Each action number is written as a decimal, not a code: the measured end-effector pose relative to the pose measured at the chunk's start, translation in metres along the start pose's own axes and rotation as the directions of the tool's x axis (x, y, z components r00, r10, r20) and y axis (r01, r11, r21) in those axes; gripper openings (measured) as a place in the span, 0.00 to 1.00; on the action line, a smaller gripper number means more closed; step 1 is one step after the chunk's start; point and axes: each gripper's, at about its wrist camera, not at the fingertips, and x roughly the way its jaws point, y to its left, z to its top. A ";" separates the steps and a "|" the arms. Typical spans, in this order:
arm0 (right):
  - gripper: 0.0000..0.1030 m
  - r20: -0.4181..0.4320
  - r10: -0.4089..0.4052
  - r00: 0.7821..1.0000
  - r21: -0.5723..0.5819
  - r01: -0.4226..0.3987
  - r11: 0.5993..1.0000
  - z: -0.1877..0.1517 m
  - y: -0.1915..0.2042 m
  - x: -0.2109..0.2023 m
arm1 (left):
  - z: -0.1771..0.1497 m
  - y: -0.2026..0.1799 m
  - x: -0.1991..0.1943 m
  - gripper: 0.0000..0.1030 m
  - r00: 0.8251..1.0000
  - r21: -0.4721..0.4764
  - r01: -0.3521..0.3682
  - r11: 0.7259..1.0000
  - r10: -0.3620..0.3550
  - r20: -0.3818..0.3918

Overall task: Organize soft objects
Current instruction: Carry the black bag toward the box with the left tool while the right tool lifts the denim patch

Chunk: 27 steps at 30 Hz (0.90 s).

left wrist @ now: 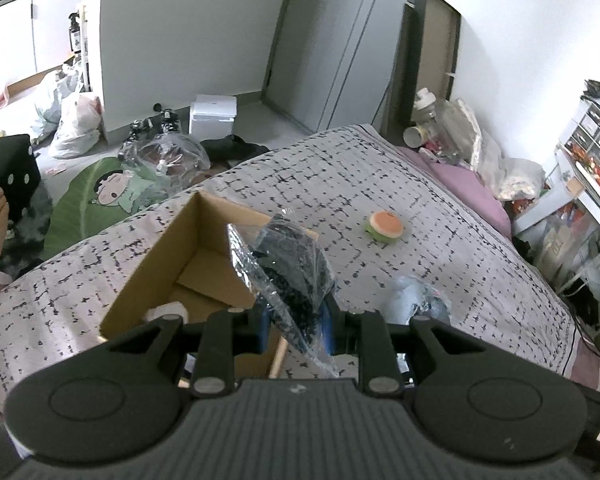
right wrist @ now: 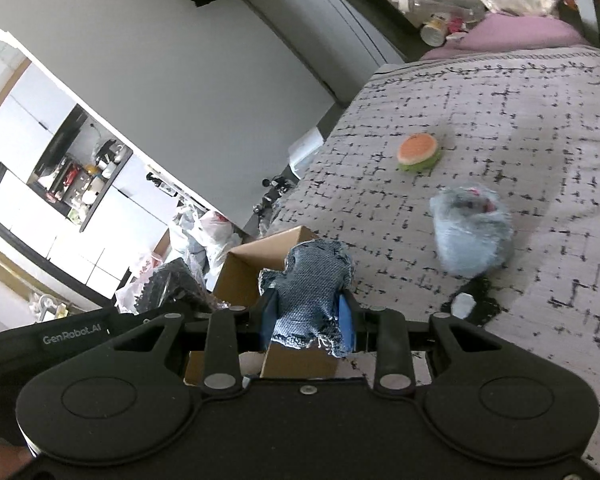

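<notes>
My left gripper is shut on a clear plastic bag of dark fabric, held above the near corner of an open cardboard box on the bed. A white item lies in the box. My right gripper is shut on a blue denim piece, just above the box's edge. A burger plush and a fluffy grey-blue plush lie on the bedspread. The left gripper's bag shows at the left in the right wrist view.
The bed has a grey patterned cover. A small black and white item lies on it near my right gripper. Bottles and bags crowd the bed's far corner. Bags, a rug and a white bin are on the floor.
</notes>
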 end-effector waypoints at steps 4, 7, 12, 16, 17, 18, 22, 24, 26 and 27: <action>0.31 0.003 0.020 1.000 -0.028 -0.020 0.999 -0.003 0.012 0.004 | -0.001 0.016 0.001 0.23 1.000 -0.021 -0.006 1.000 0.006 -0.001; 0.31 -0.004 0.022 1.000 -0.044 -0.022 0.999 -0.005 0.019 0.007 | -0.003 0.029 0.005 0.23 1.000 -0.039 -0.012 0.999 0.011 -0.012; 0.31 -0.022 0.016 1.000 -0.070 -0.017 0.997 -0.011 0.028 0.015 | -0.006 0.048 0.015 0.23 0.999 -0.069 -0.014 0.998 0.011 -0.035; 0.31 -0.028 0.019 0.999 -0.088 -0.021 0.996 -0.017 0.035 0.024 | -0.009 0.062 0.024 0.23 0.998 -0.095 -0.009 0.995 0.004 -0.057; 0.32 -0.028 0.022 0.999 -0.090 -0.024 0.996 -0.018 0.036 0.025 | -0.010 0.064 0.026 0.23 0.998 -0.100 -0.009 0.995 0.003 -0.062; 0.32 -0.027 0.025 0.999 -0.094 -0.027 0.995 -0.019 0.039 0.027 | -0.011 0.067 0.030 0.23 0.998 -0.105 -0.009 0.994 0.002 -0.070; 0.32 -0.027 0.031 0.999 -0.116 -0.034 0.993 -0.021 0.046 0.034 | -0.015 0.073 0.041 0.23 0.995 -0.116 0.002 0.993 -0.014 -0.099; 0.32 -0.031 0.027 0.999 -0.121 -0.030 0.992 -0.023 0.048 0.039 | -0.017 0.075 0.047 0.24 0.993 -0.114 0.008 0.993 -0.021 -0.114; 0.32 -0.039 0.017 0.999 -0.122 -0.022 0.992 -0.024 0.049 0.045 | -0.020 0.077 0.054 0.24 0.991 -0.114 0.008 0.993 -0.023 -0.130; 0.32 -0.043 0.012 0.999 -0.121 -0.018 0.992 -0.025 0.049 0.048 | -0.021 0.079 0.058 0.24 0.990 -0.116 0.006 0.993 -0.022 -0.141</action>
